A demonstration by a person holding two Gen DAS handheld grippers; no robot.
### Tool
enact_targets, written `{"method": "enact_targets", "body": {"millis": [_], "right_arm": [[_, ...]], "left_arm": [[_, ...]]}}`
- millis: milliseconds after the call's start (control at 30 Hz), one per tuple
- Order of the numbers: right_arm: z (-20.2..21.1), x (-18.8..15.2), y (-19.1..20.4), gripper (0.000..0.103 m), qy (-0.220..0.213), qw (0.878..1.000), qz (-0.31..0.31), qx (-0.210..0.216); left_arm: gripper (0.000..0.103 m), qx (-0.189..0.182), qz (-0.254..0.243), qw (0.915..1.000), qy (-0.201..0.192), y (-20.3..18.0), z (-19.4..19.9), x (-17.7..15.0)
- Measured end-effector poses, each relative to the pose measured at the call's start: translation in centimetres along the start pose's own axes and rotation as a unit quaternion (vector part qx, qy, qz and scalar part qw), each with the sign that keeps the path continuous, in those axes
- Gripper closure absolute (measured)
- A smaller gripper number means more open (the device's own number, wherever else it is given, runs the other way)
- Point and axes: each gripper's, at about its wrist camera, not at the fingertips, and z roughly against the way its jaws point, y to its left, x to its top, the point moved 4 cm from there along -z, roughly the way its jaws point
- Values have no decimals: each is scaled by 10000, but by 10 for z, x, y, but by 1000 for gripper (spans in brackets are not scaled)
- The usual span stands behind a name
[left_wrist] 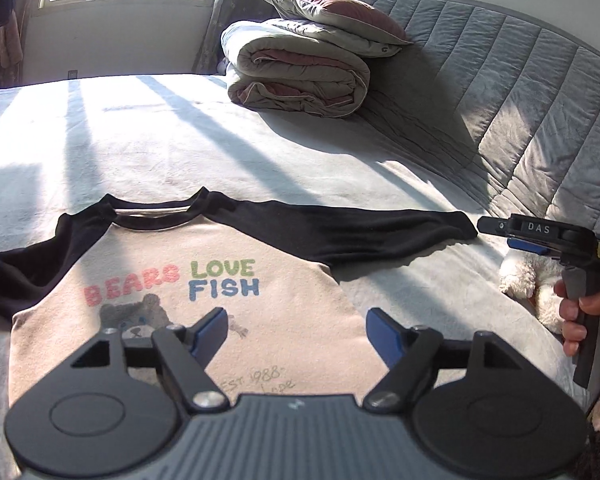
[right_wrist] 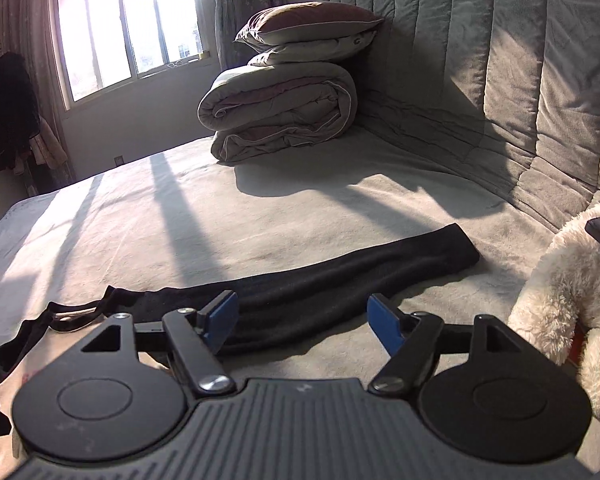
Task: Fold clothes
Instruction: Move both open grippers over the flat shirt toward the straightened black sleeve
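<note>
- Shirt (left_wrist: 204,320) spread flat and face up on the bed (left_wrist: 180,152), print readable, collar toward the folded duvet (left_wrist: 300,76), both black sleeves stretched out sideways
- Right sleeve (right_wrist: 340,280) lying straight from the shirt's shoulder toward the plush toy (right_wrist: 572,300), cuff just short of it
- Left gripper (left_wrist: 296,332) hovering over the shirt's chest print, blue pads spread wide, nothing between them
- Right gripper (right_wrist: 300,320) low over the right sleeve near the shirt's shoulder, pads likewise spread and empty; seen from the left wrist view beside the shirt's right cuff, held in a hand (left_wrist: 584,316)
- No crease or folded-over part visible on the shirt, so fully laid out as things lie; fits a garment smoothed for folding
- Judged best for a sleeve fold: pinch one layer pair near the cuff, not mid-sleeve, lift only enough to clear the shirt's body
- Carry the sleeve across the shirt's chest in a straight line, with the shoulder seam as hinge
- Keep the shirt's body pinned or untouched so the spread cloth does not drag or bunch
- Risk: cuff brushing the plush toy beside the shirt
</note>
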Motion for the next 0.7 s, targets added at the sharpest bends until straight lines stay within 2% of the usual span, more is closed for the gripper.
{"method": "enact_targets", "body": {"millis": [167, 267, 333, 467, 533, 600, 700], "right_arm": [[30, -43, 36, 28, 274, 9992, 276, 95], [38, -66, 47, 28, 351, 9985, 228, 344], [37, -75, 47, 28, 415, 9977, -34, 534], [24, -86, 43, 28, 492, 9915, -749, 948], [10, -90, 39, 28, 612, 9869, -1051, 1057], [-8, -95, 35, 28, 731, 9809, -1359, 1181], [-40, -101, 28, 29, 950, 9654, -1959, 1437]], "left_arm": [[15, 337, -67, 9991, -253, 30, 49, -26], [13, 494, 49, 9982, -341, 48, 64, -42], [13, 638, 137, 9969, -432, 60, 67, -57], [13, 838, 278, 9923, -869, 74, 64, -76], [13, 1011, 176, 9905, -913, 75, 56, -82], [13, 1014, -45, 9895, -1030, 72, 52, -86], [13, 1004, -367, 9874, -1164, 64, 45, -90]]}}
